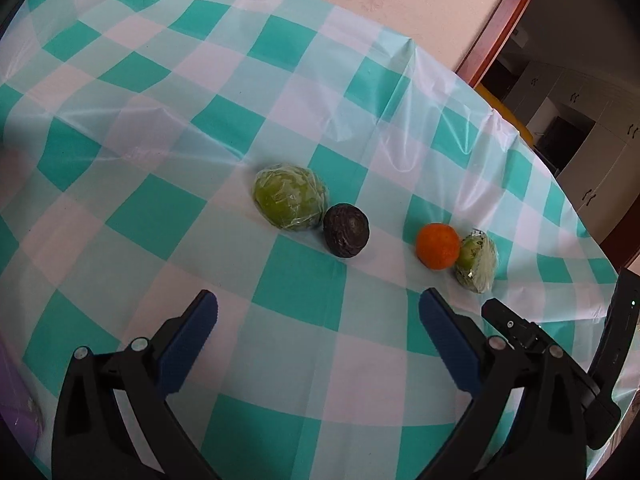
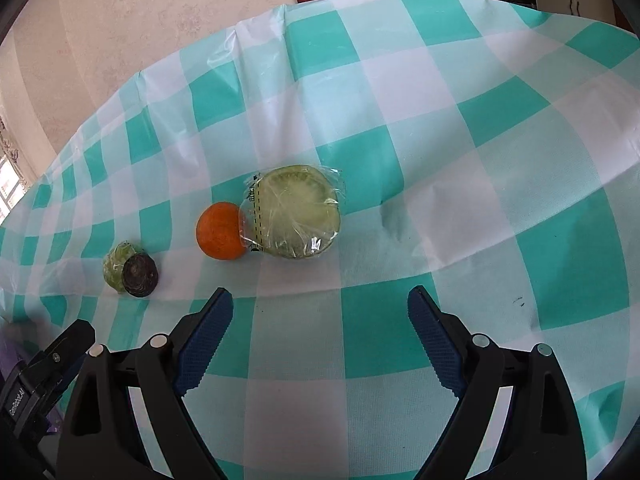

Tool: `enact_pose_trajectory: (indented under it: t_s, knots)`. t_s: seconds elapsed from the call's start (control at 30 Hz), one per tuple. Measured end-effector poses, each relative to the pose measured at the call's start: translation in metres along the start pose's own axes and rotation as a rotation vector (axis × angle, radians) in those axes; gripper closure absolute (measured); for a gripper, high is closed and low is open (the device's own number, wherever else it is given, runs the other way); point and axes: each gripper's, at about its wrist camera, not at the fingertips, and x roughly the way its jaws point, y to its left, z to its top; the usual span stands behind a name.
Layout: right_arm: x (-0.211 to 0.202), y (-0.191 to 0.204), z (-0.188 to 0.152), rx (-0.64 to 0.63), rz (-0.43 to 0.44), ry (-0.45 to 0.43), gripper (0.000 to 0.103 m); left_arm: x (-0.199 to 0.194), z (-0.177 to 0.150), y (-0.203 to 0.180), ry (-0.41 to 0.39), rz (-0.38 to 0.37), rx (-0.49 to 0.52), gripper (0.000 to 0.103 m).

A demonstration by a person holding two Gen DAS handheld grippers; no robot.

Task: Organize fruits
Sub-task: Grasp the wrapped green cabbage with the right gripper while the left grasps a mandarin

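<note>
Four fruits lay on our counter [image 2: 460,128], both our left gripper [image 1: 318,316] and right gripper [image 2: 320,312] released and empty. We judged the wrapped green half [image 2: 298,218] slippery in its film, best taken across its rounded sides.

A table under a teal-and-white checked cloth [image 1: 288,296] carries four fruits: a wrapped green fruit [image 1: 290,197] touching a dark wrinkled one [image 1: 346,231], and an orange [image 1: 437,246] against a wrapped green half [image 2: 298,218] (cut face showing).
</note>
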Motion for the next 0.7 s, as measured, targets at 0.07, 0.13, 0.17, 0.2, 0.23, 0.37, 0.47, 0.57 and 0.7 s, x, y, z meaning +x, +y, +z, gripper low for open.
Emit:
enact_pose_trajectory:
  t_s: [0.07, 0.13, 0.17, 0.2, 0.23, 0.37, 0.47, 0.57, 0.7]
  knots:
    - [0.011, 0.007, 0.008, -0.043, -0.023, 0.025, 0.017, 0.005, 0.000, -0.014, -0.013, 0.004, 0.058, 0.002]
    - [0.020, 0.012, 0.016, -0.068, -0.063, 0.022, 0.017, 0.010, -0.002, -0.027, -0.004, 0.000, 0.124, 0.002]
    - [0.024, 0.015, 0.020, -0.076, -0.070, 0.021, 0.017, 0.013, -0.002, -0.032, 0.008, -0.001, 0.150, 0.002]
    - [0.029, 0.017, 0.024, -0.087, -0.075, 0.028, 0.017, 0.015, -0.002, -0.035, 0.021, -0.006, 0.169, 0.002]
    - [0.034, 0.020, 0.027, -0.096, -0.084, 0.041, 0.017, 0.018, -0.002, -0.037, 0.032, -0.007, 0.179, 0.002]
    - [0.053, 0.028, 0.034, -0.120, -0.130, 0.096, 0.026, 0.026, -0.001, -0.042, 0.064, -0.032, 0.205, 0.002]
    - [0.055, 0.031, 0.037, -0.121, -0.120, 0.084, 0.033, 0.033, 0.001, -0.051, 0.076, -0.053, 0.239, 0.002]
    - [0.053, 0.030, 0.037, -0.103, -0.070, 0.063, 0.046, 0.040, 0.004, -0.062, 0.077, -0.057, 0.279, 0.002]
    - [0.043, -0.004, 0.038, 0.088, 0.039, 0.008, 0.047, 0.052, 0.010, -0.075, 0.077, -0.051, 0.306, 0.002]
